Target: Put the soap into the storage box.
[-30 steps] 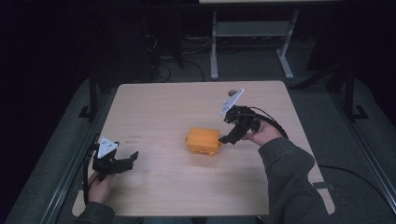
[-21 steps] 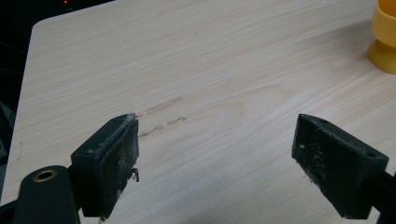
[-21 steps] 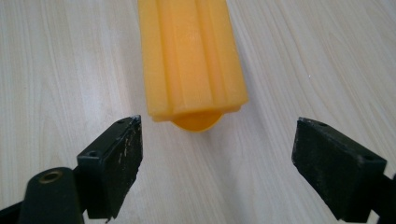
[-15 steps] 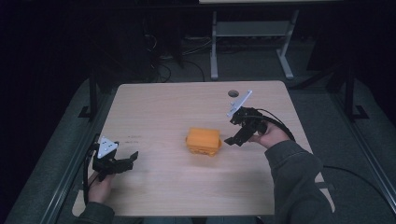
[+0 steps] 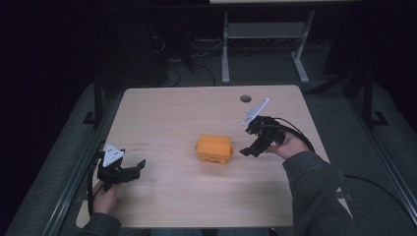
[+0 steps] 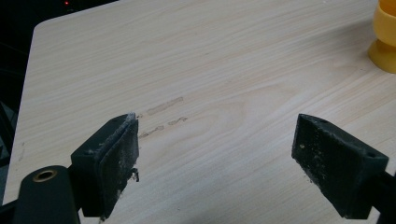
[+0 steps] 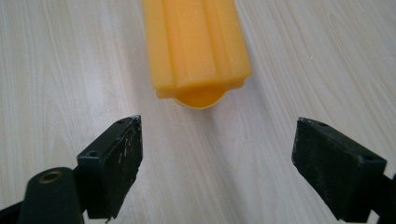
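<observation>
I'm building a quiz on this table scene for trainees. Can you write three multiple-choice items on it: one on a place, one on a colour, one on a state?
1. Where does the ribbed plastic box lie on the pale wooden table?
A. near the middle
B. at the far left corner
C. hanging off the near edge

2. What colour is that box?
A. blue
B. orange
C. green

3. How do the right tongs stand?
A. shut on the box
B. open, short of the box
C. shut on nothing

Answers:
1. A: the high view shows the box about central on the table, between the left tongs and the right tongs.
2. B: it is orange in the high view and the right gripper view.
3. B: the right gripper view shows both jaws wide apart, with bare table between them and the box.
</observation>
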`<state>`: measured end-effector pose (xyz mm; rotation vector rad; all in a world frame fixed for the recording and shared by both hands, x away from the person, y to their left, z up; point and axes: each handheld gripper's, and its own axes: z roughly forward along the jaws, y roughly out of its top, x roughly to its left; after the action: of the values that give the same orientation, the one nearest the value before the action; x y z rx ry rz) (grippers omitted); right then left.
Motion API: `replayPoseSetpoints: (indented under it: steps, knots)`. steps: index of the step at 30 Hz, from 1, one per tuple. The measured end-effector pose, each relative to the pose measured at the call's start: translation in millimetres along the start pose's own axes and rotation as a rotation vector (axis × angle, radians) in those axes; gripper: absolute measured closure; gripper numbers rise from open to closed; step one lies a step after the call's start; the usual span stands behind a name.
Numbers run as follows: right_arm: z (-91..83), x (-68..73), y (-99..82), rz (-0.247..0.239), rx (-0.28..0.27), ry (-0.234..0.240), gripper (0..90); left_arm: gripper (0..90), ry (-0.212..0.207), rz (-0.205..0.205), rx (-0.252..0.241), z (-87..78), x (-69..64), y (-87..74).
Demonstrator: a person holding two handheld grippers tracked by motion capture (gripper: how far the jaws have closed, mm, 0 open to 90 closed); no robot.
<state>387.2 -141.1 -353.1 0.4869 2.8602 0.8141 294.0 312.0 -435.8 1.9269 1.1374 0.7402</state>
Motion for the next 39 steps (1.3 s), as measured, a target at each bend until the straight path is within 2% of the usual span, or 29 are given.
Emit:
replayPoseSetpoints:
  steps: [13,29,39]
  knots:
    - [-1.9,3.3,-18.2,0.024,0.014,-0.004,15.9,14.1,0.000,0.002,0.001,0.5,-1.8,0.1]
    - [-1.4,18.1,-43.1,0.037,-0.017,-0.015,16.1,14.1,0.002,0.009,0.002,0.2,-2.1,0.0]
    - [-1.0,23.9,-62.6,0.073,-0.024,-0.017,16.1,14.1,0.003,0.011,0.002,-0.3,-2.4,-0.3]
